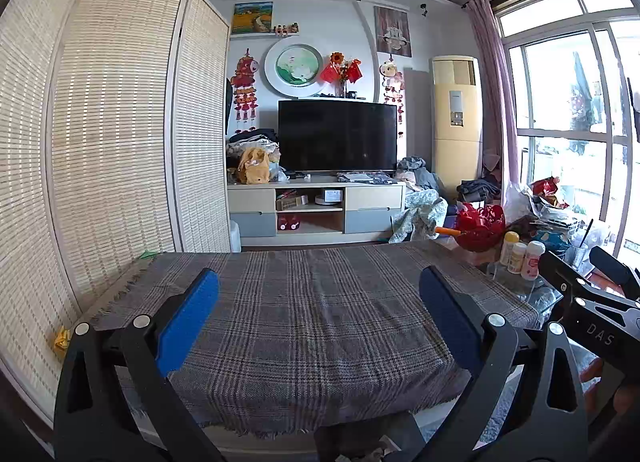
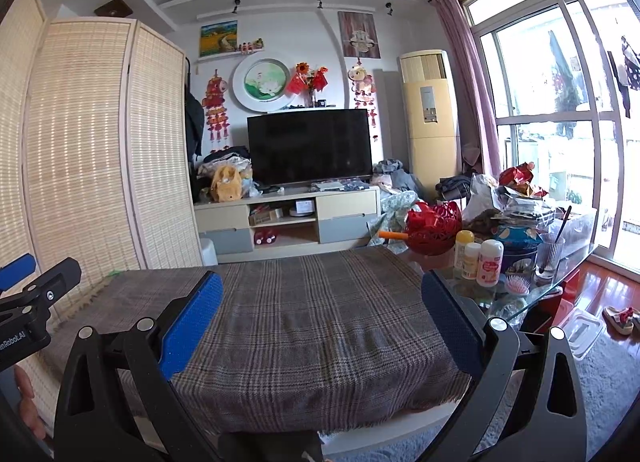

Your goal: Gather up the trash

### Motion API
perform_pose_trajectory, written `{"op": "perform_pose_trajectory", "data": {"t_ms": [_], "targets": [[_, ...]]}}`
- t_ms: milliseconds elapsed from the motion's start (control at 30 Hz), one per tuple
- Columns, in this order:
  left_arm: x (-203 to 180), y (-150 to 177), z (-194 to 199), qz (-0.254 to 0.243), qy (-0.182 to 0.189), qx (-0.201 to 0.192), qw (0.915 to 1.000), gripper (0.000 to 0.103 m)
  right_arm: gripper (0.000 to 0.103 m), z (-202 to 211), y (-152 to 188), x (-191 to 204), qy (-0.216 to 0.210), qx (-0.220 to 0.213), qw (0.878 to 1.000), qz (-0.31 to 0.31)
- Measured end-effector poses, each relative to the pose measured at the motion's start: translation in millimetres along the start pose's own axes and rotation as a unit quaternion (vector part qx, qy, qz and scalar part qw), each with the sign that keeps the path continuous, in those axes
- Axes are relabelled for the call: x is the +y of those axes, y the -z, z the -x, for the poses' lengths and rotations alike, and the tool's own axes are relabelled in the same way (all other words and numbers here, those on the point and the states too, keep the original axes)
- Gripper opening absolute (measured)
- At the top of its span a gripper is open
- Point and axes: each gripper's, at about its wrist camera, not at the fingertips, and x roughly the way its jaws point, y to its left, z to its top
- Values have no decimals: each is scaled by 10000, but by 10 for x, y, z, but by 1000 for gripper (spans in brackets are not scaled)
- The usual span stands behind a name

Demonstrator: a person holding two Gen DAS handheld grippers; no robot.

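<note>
Both grippers, left (image 1: pixel 319 316) and right (image 2: pixel 322 320), hover with fingers spread over the plaid-covered table (image 2: pixel 304 326). The yellow scrap (image 1: pixel 62 339) at far left looks light and crumpled; pinch its middle.

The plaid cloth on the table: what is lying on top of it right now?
Nothing rests on the plaid cloth where it shows; both open grippers, left and right, hover above it. A green scrap sits at its far left corner. The surface beneath is covered.

Plaid cloth (image 2: pixel 304 314) bare — bottles (image 2: pixel 480 262) (right).
</note>
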Motion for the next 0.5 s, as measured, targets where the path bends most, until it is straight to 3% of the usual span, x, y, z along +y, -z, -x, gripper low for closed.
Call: {"op": "perform_pose_trajectory", "data": {"t_ms": [500], "targets": [[26, -3, 2, 79, 60, -7, 10000, 95, 100, -9, 5, -21, 11, -5, 10000, 1]]}}
